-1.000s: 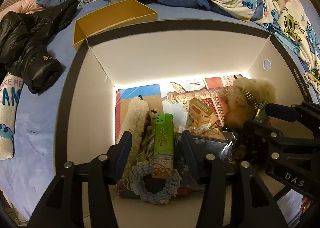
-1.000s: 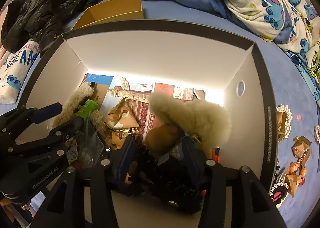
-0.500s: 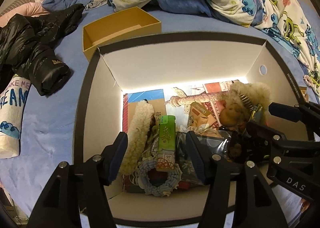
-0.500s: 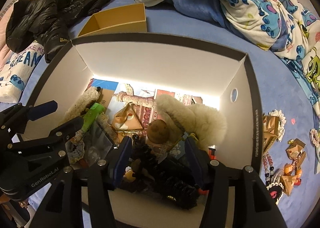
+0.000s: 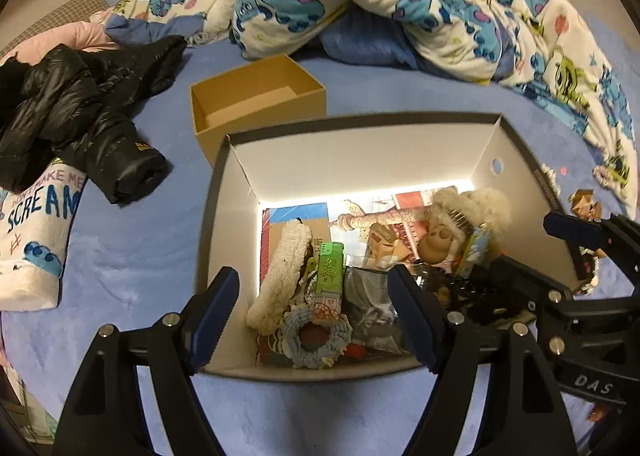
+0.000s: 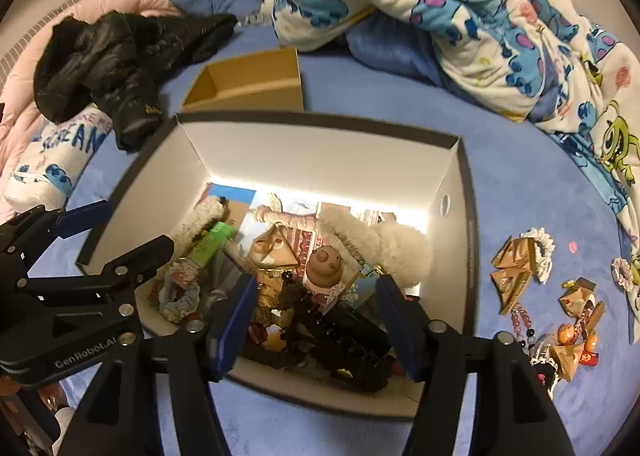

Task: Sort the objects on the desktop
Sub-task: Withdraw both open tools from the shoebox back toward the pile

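Above the white box [image 5: 360, 151], left tool [image 5: 314, 320] opening, released, right tool [image 6: 316, 320] opening, released, rims clear

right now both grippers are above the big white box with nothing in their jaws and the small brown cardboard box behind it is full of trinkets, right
Not quite. The small brown cardboard box is empty; the left wrist view shows its bare inside. The trinkets are in the big white box. The rest holds: the left gripper and right gripper are above that box, jaws opening with nothing between them.
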Demonstrator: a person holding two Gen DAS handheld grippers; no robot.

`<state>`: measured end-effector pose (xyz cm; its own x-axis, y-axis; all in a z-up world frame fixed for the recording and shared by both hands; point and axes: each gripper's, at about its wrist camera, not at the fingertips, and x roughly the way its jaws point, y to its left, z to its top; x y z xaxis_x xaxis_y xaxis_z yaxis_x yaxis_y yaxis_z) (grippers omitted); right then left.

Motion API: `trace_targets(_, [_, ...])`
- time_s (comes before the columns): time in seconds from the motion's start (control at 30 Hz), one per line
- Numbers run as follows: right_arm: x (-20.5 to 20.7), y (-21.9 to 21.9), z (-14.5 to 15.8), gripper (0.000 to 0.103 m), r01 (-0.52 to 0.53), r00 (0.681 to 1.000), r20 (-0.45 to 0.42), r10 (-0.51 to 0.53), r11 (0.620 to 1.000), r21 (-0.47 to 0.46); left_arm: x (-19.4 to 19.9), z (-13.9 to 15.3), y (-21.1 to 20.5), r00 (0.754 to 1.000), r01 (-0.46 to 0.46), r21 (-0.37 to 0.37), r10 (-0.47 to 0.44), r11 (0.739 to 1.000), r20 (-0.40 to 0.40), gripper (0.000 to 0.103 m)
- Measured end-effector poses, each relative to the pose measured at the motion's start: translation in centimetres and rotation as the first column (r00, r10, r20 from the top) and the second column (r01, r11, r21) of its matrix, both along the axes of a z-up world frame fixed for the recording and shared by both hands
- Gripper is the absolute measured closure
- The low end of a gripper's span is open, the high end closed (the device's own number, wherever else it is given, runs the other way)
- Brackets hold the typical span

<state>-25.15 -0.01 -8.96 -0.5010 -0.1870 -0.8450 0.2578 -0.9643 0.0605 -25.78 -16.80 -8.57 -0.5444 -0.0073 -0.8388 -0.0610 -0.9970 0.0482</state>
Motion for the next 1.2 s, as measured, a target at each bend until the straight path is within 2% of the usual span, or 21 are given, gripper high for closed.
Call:
trace_targets(0.03, [0.3,0.1,0.3,0.025,-0.001,1.000,-0.014,0.000,1.000,-0.009,0.5,0.4,-0.1,1.000,-0.003,0.010,0.003,1.000,-0.010,0.023])
trace_targets(0.1, [1.5,0.6,1.4,0.025,0.002,0.998,-0.061,-0.004,0.999,-0.034,1.7,1.3,-0.1,0.999,-0.007,0.020,0.008,1.000,-0.033,0.022])
trace_targets(0.2, [3.0,1.4,2.5,0.025,-0.004,0.994,-0.106,-0.004,0.997,-0.072,3.6,2.5,0.3,0.998,-0.008,-0.010,0.007,1.000,-0.070,0.018])
trace_targets(0.23, [3.7,1.7,3.0,0.022,-0.009,0.992,-0.124,-0.002,0.996,-0.091,4.4,2.9,0.4,0.996,-0.011,-0.023,0.009,1.000,-0.085,0.015])
trace_targets(0.27, [4.3,2.0,3.3,0.015,-0.014,0.991,-0.135,0.000,0.995,-0.103,5.2,3.3,0.6,0.995,-0.016,-0.033,0.013,0.999,-0.102,0.013])
trace_targets(0.33, [5.4,2.4,3.8,0.008,-0.026,0.987,-0.162,0.007,0.993,-0.116,6.4,3.8,0.8,0.992,-0.029,-0.029,0.025,0.999,-0.125,0.007])
trace_targets(0.37, [6.1,2.6,4.1,0.002,-0.029,0.985,-0.174,0.008,0.993,-0.118,7.2,4.1,0.8,0.990,-0.040,-0.022,0.037,0.999,-0.135,0.005])
trace_targets(0.4, [6.8,3.0,4.2,0.000,-0.033,0.983,-0.186,0.010,0.992,-0.121,7.7,4.3,0.8,0.989,-0.049,-0.015,0.047,0.999,-0.142,0.004])
trace_targets(0.5, [8.4,4.0,4.5,0.000,-0.035,0.979,-0.206,0.005,0.989,-0.143,9.4,4.7,1.2,0.984,-0.069,-0.001,0.068,0.998,-0.164,0.002])
trace_targets(0.6, [10.0,5.3,4.7,0.000,-0.028,0.975,-0.221,-0.009,0.986,-0.164,10.9,5.1,2.4,0.982,-0.052,-0.020,0.047,0.998,-0.181,0.002])
trace_targets(0.77, [13.4,8.3,4.4,0.000,0.010,0.972,-0.235,-0.022,0.999,-0.050,13.3,5.3,6.9,0.981,0.049,-0.023,-0.053,0.999,-0.189,0.002])
trace_targets(0.9, [16.8,12.6,4.4,0.000,0.078,0.942,-0.329,-0.063,0.997,0.031,15.1,5.0,11.2,0.972,0.142,0.000,-0.139,0.990,-0.189,0.002])
trace_targets(1.07, [20.3,18.6,4.2,0.000,0.133,0.920,-0.375,-0.113,0.991,0.027,17.1,3.4,17.6,0.949,0.279,0.018,-0.273,0.960,-0.160,0.002])
trace_targets(1.2, [22.3,22.8,3.5,0.000,0.167,0.911,-0.386,-0.147,0.986,0.019,17.4,2.1,21.5,0.934,0.335,0.030,-0.328,0.942,-0.140,0.002])
